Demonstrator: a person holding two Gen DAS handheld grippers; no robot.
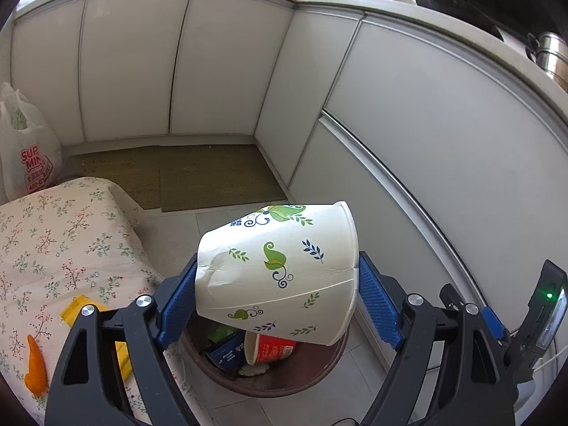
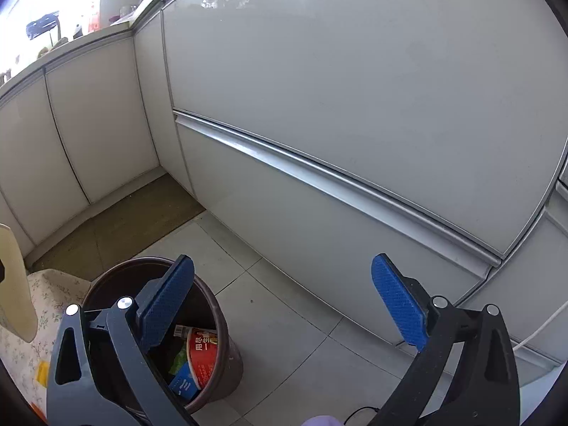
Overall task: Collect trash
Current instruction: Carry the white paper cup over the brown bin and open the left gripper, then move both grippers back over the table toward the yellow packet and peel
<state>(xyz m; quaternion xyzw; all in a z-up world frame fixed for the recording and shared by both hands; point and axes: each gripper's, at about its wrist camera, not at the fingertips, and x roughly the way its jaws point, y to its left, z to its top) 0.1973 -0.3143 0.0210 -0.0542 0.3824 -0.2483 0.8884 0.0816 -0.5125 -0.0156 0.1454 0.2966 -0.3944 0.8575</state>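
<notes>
Above the brown trash bin [image 1: 269, 376], a light, easily dented paper bowl [image 1: 280, 269] is held sideways by base and rim in the left tongs [image 1: 277, 301], while the right tongs [image 2: 284, 305] are spread wide, empty.

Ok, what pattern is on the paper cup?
White paper cup with green and blue leaf swirls, clearest in the left wrist view.
</notes>
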